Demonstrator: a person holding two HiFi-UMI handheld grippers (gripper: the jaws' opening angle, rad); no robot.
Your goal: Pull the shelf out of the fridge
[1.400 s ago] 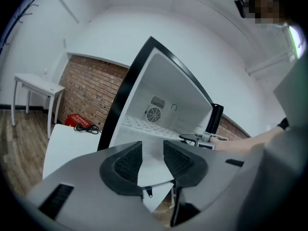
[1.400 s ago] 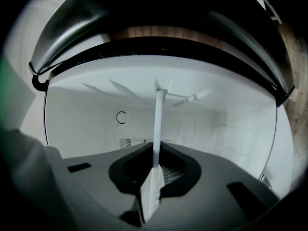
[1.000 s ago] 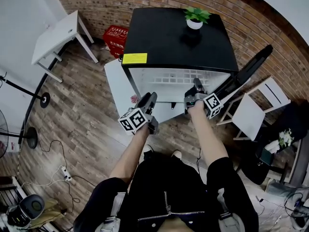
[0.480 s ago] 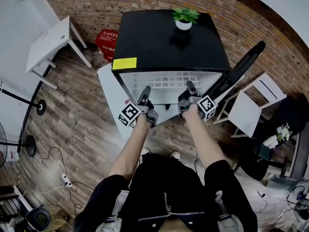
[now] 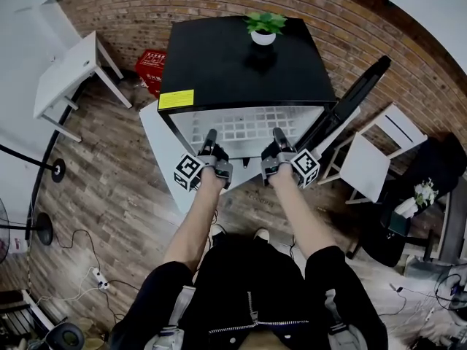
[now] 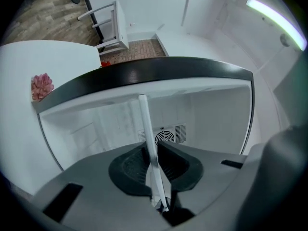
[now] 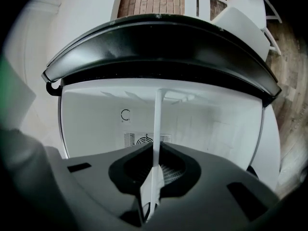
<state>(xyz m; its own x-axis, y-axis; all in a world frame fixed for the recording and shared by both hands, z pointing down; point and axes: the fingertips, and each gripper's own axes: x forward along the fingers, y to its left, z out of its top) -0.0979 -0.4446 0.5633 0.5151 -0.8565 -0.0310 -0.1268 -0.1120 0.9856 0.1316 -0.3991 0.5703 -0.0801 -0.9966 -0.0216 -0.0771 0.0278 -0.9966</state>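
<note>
Left gripper [image 5: 210, 134] just closed on thin white wire-grid shelf [image 5: 248, 125], right gripper [image 5: 277, 133] clamping it, black fridge [image 5: 241, 64]

A red crate [image 5: 149, 63], white table [image 5: 66, 75] and white chair [image 5: 373, 162] stand on wooden floor [image 5: 109, 188].

Beyond the jaws the fridge cavity [image 7: 96, 124] lies open either side of the shelf [image 5: 248, 126]; the black top [image 5: 241, 64] caps it; the open door [image 5: 350, 97] stands to their right.
</note>
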